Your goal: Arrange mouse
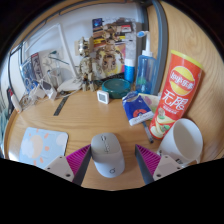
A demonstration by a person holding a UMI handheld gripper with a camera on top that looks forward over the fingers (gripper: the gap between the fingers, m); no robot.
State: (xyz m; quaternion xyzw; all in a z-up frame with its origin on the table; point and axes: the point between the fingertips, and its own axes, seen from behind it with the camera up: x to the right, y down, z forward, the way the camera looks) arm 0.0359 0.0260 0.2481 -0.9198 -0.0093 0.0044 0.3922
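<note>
A light grey computer mouse [106, 154] lies on the wooden desk [85, 118], between my two fingers. My gripper [111, 162] is open: the pink pads [77, 161] stand at either side of the mouse with a small gap on each side. The mouse rests on the desk by itself. A pale patterned mouse mat [41, 146] lies on the desk to the left of the fingers.
To the right stand a yellow-red crisp tube [176, 92] and a white cup [184, 140]. A blue packet [138, 107] and a small white cube [103, 96] lie beyond the mouse. Bottles, models and clutter [100, 55] fill the desk's far side.
</note>
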